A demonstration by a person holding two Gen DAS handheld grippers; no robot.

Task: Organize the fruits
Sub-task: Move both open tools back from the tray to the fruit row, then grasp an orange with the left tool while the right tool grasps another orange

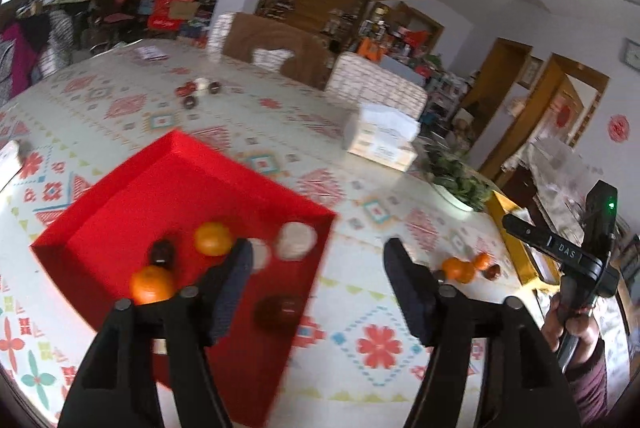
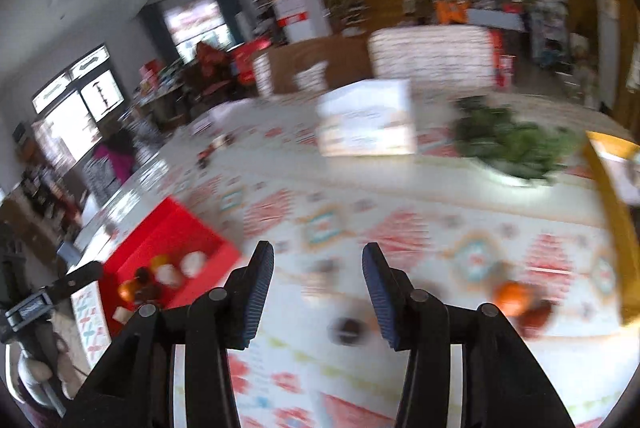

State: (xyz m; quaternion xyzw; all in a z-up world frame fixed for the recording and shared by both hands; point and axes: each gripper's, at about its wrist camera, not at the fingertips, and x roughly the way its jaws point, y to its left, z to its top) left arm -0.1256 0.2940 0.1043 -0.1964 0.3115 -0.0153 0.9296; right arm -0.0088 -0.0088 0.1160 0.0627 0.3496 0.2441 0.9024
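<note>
Left gripper [image 1: 318, 260] spread wide, nothing between the jaws, poised over the near right corner of a red tray [image 1: 120, 212] on the patterned tablecloth [image 1: 372, 344]. Inside the tray, just beyond and left of the left fingertip: an orange [image 1: 213, 238], a second orange [image 1: 152, 285] nearer and further left, a dark round fruit [image 1: 161, 254] between those two. Behind that same fingertip, two pale round fruits [image 1: 296, 240], one partly hidden by the finger. Between the jaws but close to the left one, another dark fruit [image 1: 279, 311] lying on the tray floor by its near edge. Out past the right fingertip, on the cloth and well apart from the tray, a small cluster of oranges [image 1: 460, 268] with a dark fruit touching at its right side. Further off to the right, a plate of leafy greens [image 1: 456, 184] and a white carton [image 1: 380, 140].

Right gripper [image 2: 318, 260] likewise parted, holding nothing, above the cloth. Just inside the right jaw, low between the fingers, a blurred dark fruit [image 2: 346, 330] on the cloth. To the right of the jaws, a blurred orange [image 2: 512, 298] touching a reddish-brown fruit. Far left of the jaws, the same tray with its fruit. View heavily smeared; finer detail not readable.
</note>
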